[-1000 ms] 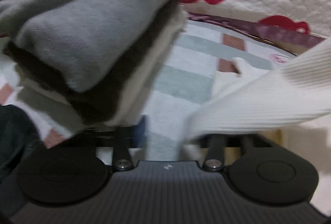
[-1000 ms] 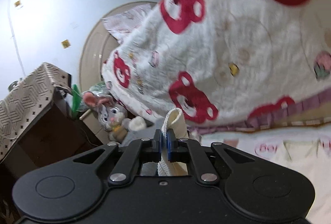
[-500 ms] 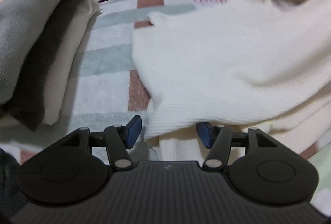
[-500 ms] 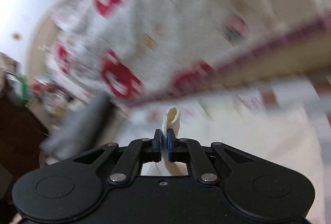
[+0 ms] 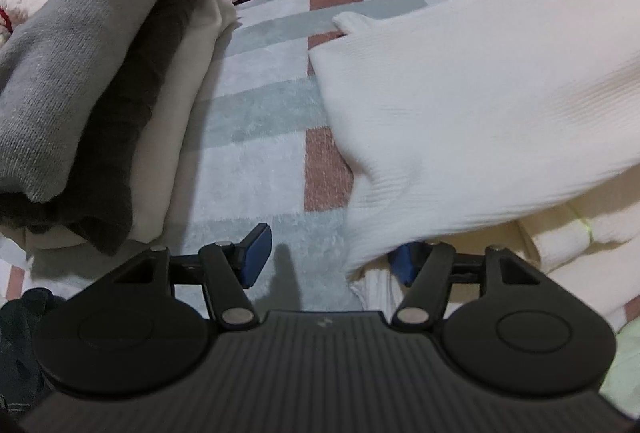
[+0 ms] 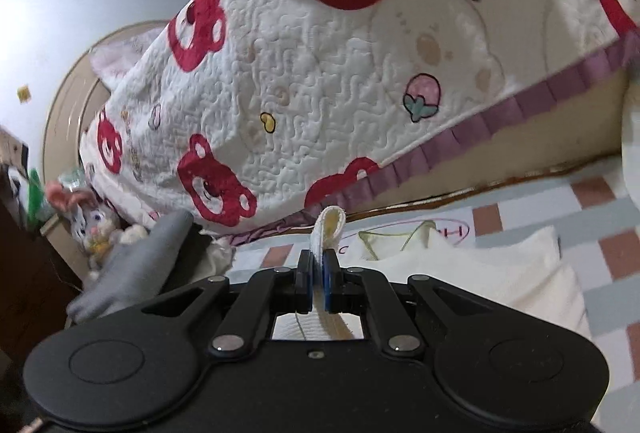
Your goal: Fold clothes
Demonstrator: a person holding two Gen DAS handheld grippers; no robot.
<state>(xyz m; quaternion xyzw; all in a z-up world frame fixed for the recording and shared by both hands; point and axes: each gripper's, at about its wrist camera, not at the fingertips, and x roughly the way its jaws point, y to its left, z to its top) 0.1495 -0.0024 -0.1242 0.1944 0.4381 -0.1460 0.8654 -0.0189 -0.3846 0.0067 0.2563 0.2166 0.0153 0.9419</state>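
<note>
A white ribbed garment lies spread over the checked blanket, with part of it sagging down from the upper right. My left gripper hovers low over the blanket at the garment's near corner. Its jaws are opening; the cloth drapes over the right fingertip but neither pad presses it. In the right wrist view my right gripper is shut on a folded edge of the white garment, which stands up between the pads. The rest of that garment lies on the blanket beyond.
A stack of folded clothes, grey over dark brown over cream, sits left of the garment; its grey top also shows. A quilt with red bears hangs behind. A plush rabbit and dark furniture stand far left.
The left gripper has let go of the white garment and spread its jaws, rolling and shifting toward the cloth. The right gripper has swung down toward the blanket, still pinching the edge.
</note>
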